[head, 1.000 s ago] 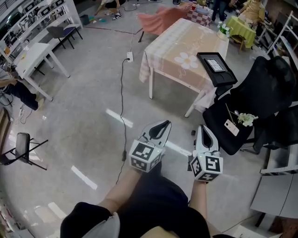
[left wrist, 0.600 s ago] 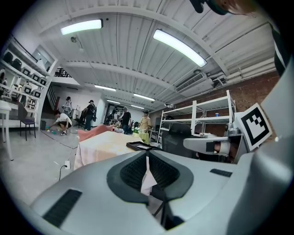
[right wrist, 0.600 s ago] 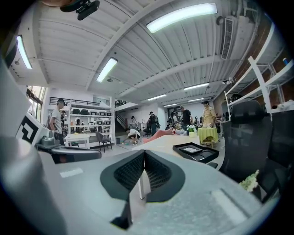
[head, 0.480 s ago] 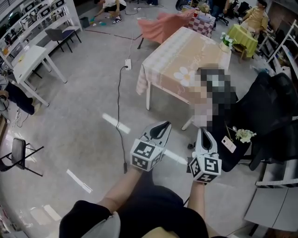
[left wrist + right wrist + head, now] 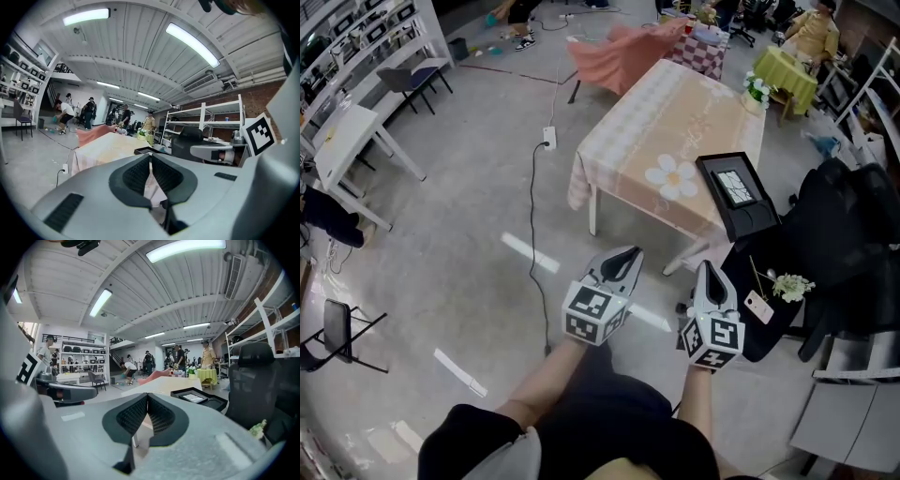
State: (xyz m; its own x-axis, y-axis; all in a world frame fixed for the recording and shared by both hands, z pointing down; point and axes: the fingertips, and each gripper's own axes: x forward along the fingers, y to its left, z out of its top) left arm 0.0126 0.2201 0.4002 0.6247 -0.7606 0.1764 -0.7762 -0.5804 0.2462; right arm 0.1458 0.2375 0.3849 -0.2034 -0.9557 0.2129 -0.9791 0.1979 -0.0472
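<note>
Both tools are up in the air over the floor point(image 5: 441, 253), in front of me, side by side and not touching, marker cubes toward me.

Left tool point(image 5: 628, 252): jaws closed, pads meet at the tip, nothing pinched between them. Right tool point(image 5: 707, 268): same, jaws together, nothing in them.

Ahead of both is the surface point(image 5: 656, 112), with a checked cloth and a daisy print, well apart from the tips. Black tray point(image 5: 748, 221) lies on its near right corner with something flat and light inside.

Right tool is nearest the black office chair point(image 5: 839, 220), which stands just to its right. The seat carries a sprig of white flowers point(image 5: 793, 286) and a pale tag point(image 5: 758, 307).

Left tool points toward the surface's near leg point(image 5: 592, 208). White cable point(image 5: 533, 202) runs over the floor from a power strip point(image 5: 548, 138) and passes left of the left tool. Pink cloth point(image 5: 619, 52) is heaped beyond the surface.
</note>
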